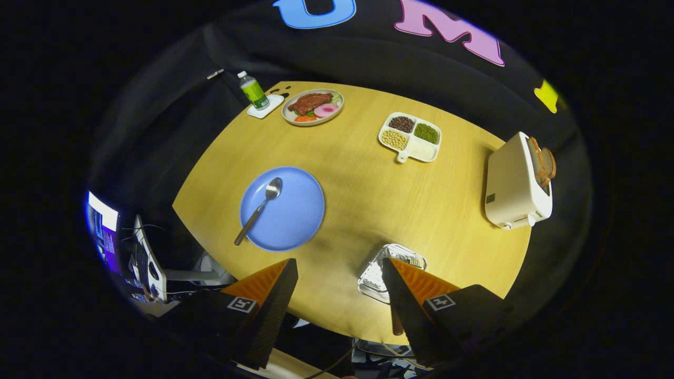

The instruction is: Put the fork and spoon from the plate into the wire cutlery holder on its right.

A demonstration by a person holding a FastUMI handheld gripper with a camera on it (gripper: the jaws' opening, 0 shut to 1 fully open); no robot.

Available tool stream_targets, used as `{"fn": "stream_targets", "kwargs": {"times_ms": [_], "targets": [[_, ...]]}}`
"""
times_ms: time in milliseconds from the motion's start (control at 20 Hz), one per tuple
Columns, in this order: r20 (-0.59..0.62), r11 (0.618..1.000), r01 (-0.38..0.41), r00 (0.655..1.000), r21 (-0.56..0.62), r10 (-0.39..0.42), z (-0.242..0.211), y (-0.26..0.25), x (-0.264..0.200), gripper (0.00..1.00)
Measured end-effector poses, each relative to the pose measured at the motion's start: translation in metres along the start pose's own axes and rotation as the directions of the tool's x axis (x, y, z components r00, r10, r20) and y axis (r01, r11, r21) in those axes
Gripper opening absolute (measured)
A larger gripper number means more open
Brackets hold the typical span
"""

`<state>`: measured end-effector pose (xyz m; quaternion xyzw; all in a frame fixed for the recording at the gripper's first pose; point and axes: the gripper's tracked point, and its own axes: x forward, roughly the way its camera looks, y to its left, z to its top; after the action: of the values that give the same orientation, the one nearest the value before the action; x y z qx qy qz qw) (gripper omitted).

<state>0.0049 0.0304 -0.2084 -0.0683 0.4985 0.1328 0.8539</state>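
1. Gripper (pixel 337 273) held high above a round wooden table (pixel 379 210), fingers spread wide, gripping nothing.
2. Blue plate (pixel 295 216) lying just ahead of the left finger, carrying one spoon (pixel 259 209); bowl of the spoon near the plate's middle, handle running out over the plate's near-left rim.
3. Wire cutlery holder (pixel 375 276) standing to the right of the plate, near the table's front edge, partly hidden behind the right finger; slim handle-like shape seen below that finger, too hidden to say whether a fork.
4. Divided white tray (pixel 421 150) with a short handle set farther back, well beyond the fingers: dark reddish beans in one compartment, green beans in the next, pale yellow beans in a third, fourth compartment looking white, contents unclear.
5. Oval plate (pixel 337 111) at the table's far side, loaded with a brown slab of meat, a pink slice, greens and something orange.
6. Small green-labelled bottle (pixel 253 90) upright on a white coaster (pixel 263 110), just left of the oval plate.
7. White toaster (pixel 513 184) at the table's right edge, brown slice of bread (pixel 542 163) poking up out of its slot.
8. Lit screen (pixel 105 231) and tangled cables off the table, beyond the left finger.
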Motion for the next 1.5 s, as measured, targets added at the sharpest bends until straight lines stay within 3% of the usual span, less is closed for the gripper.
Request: {"fn": "stream_targets", "kwargs": {"times_ms": [350, 800, 1150, 1500], "targets": [[0.014, 0.997, -0.057, 0.998, 0.044, 0.057, 0.017, 0.079, 0.037, 1.0], [-0.046, 0.994, -0.077, 0.996, 0.072, 0.081, 0.017, 0.133, 0.108, 1.0], [-0.135, 0.997, -0.054, 0.989, 0.058, 0.061, 0.0, 0.156, 0.168, 1.0], [-0.199, 0.987, -0.028, 0.978, 0.159, 0.06, -0.014, 0.157, 0.197, 0.95]]}}
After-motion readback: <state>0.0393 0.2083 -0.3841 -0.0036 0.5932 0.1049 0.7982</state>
